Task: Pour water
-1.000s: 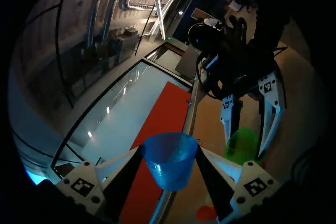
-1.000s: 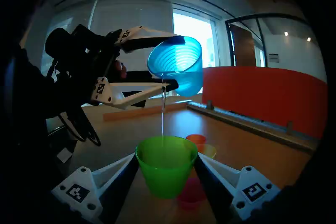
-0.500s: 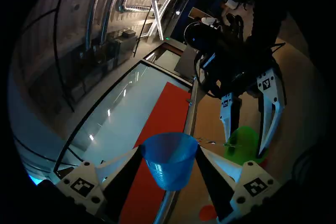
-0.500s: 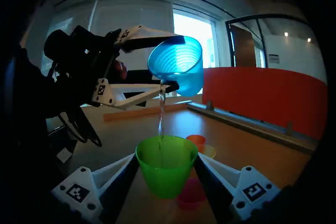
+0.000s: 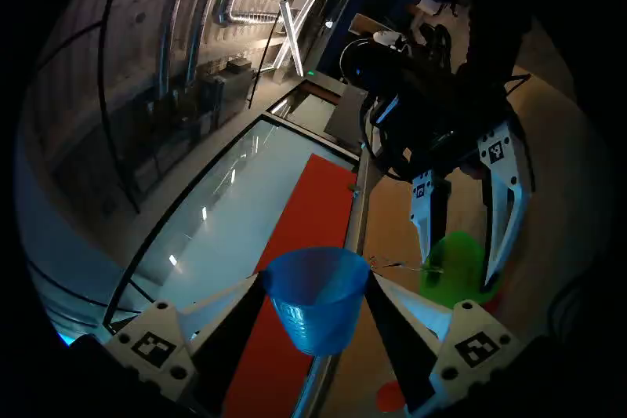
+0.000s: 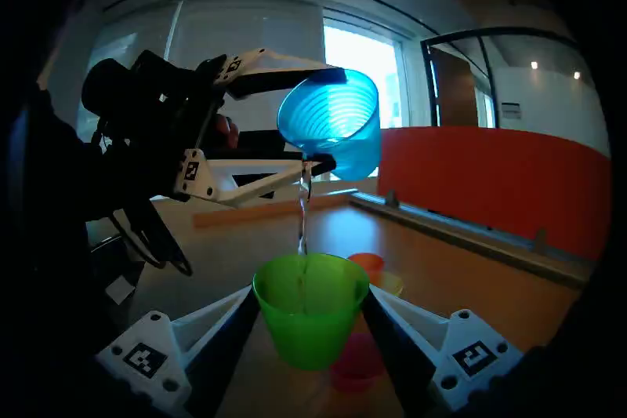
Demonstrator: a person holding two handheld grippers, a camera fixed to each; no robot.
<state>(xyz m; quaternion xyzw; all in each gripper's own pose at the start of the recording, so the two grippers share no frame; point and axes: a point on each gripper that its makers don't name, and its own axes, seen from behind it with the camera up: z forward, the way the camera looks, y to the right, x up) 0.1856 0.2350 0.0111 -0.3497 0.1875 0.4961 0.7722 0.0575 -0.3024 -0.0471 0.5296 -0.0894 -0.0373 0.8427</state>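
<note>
Left tool point(image 6: 335, 116): I see it high at the left of the right gripper view, clenched on the blue cup point(image 6: 333, 124), with one finger above the cup and one below.
Blue cup: it is held in the air and tipped over, with its mouth turned toward my right camera. In the left gripper view it sits between the left tool's two fingers.
Water point(image 6: 301, 210): a thin stream runs off the blue cup's lower lip and drops straight into the green cup point(image 6: 309, 316).
Right tool point(image 6: 309, 296): it is grasping the green cup, one finger pressed on each side.
Green cup: it stands upright right under the stream. I cannot tell whether it rests on the table point(image 6: 470, 277) or is lifted off it.
Small cups: an orange cup point(image 6: 365, 259) and a yellow cup point(image 6: 389, 281) sit just behind the green cup's right side. A pink cup point(image 6: 356, 359) shows below it.
Red panel point(image 6: 501, 183): it stands at the right, along the table's far edge.
</note>
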